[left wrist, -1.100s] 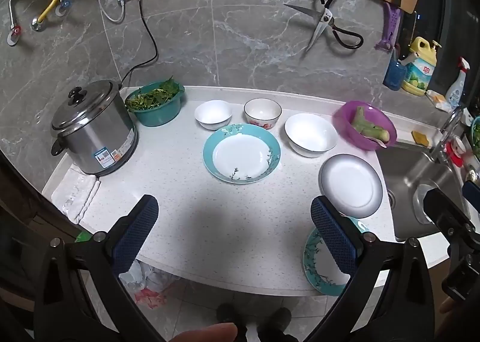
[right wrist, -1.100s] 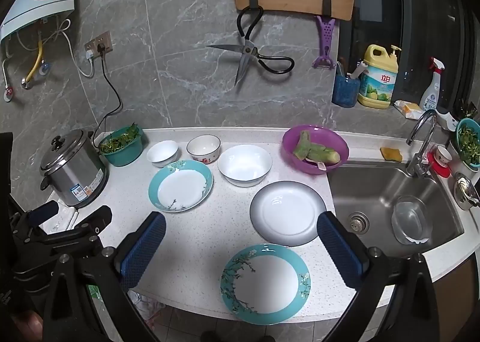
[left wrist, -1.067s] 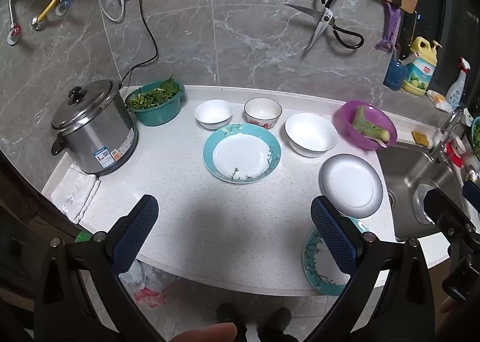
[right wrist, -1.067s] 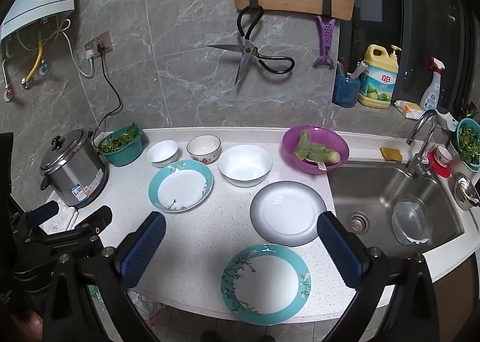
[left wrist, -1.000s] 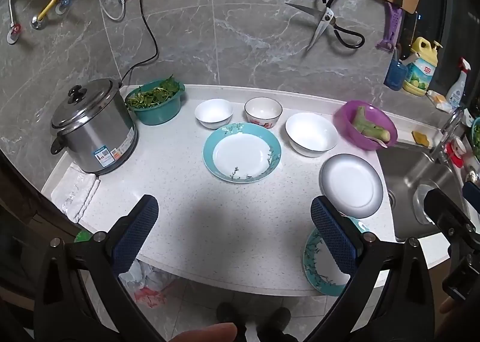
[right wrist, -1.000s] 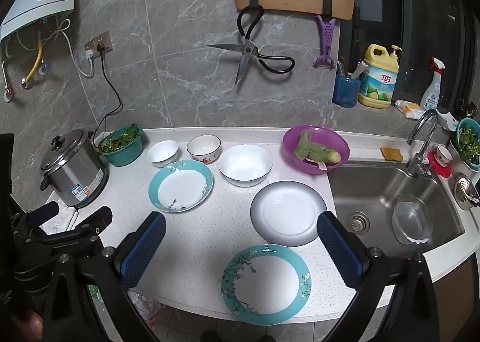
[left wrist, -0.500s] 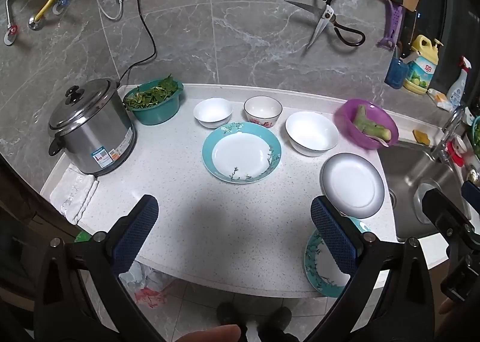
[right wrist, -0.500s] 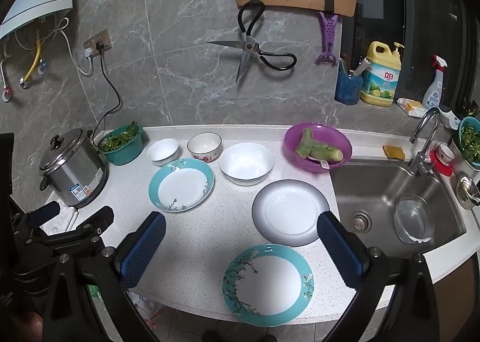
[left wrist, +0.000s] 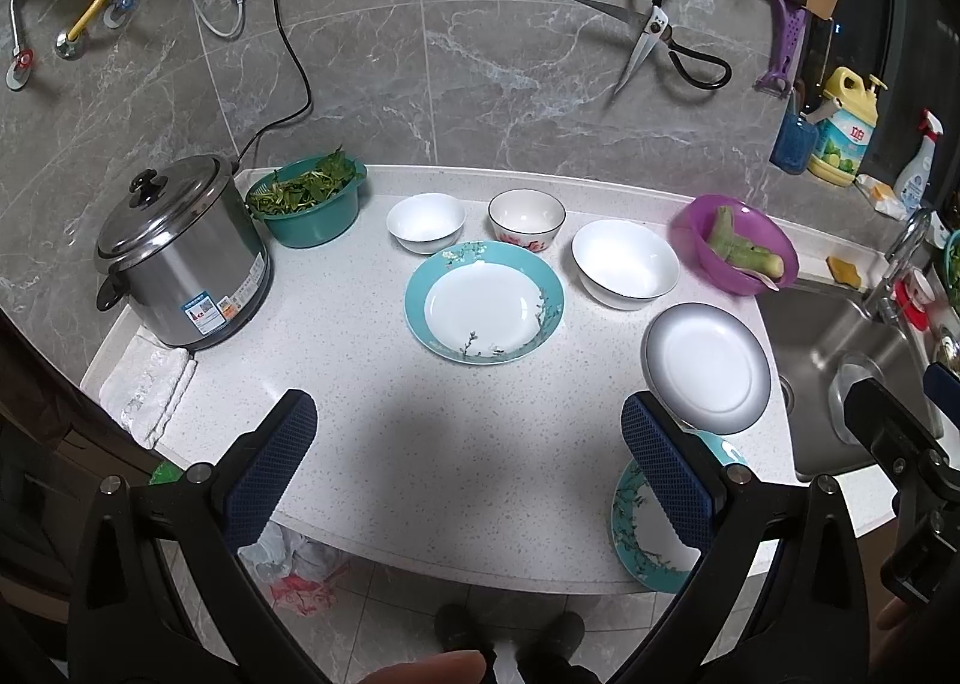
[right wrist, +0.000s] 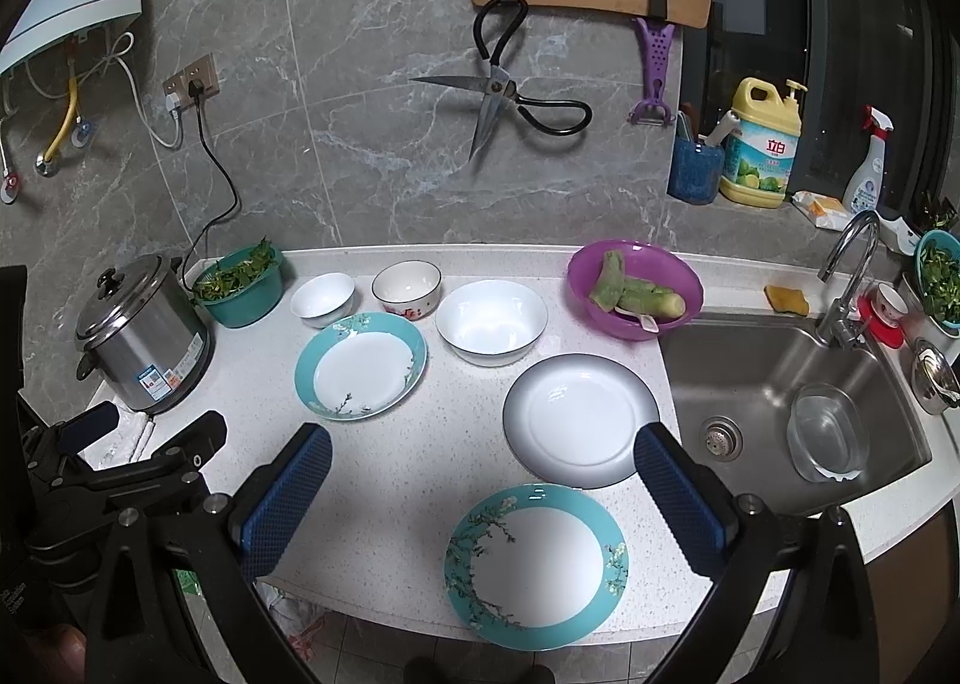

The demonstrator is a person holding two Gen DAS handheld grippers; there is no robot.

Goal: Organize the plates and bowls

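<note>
Partly hidden, near teal plate (left wrist: 645, 534) sits behind left claw (left wrist: 468, 459) (both claws wide, right claw (right wrist: 480, 483) too).

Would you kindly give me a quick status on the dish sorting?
Left gripper open, empty; right gripper open, empty, over the near teal plate. Plates and bowls unstacked on the counter. Nothing in the way.
</note>
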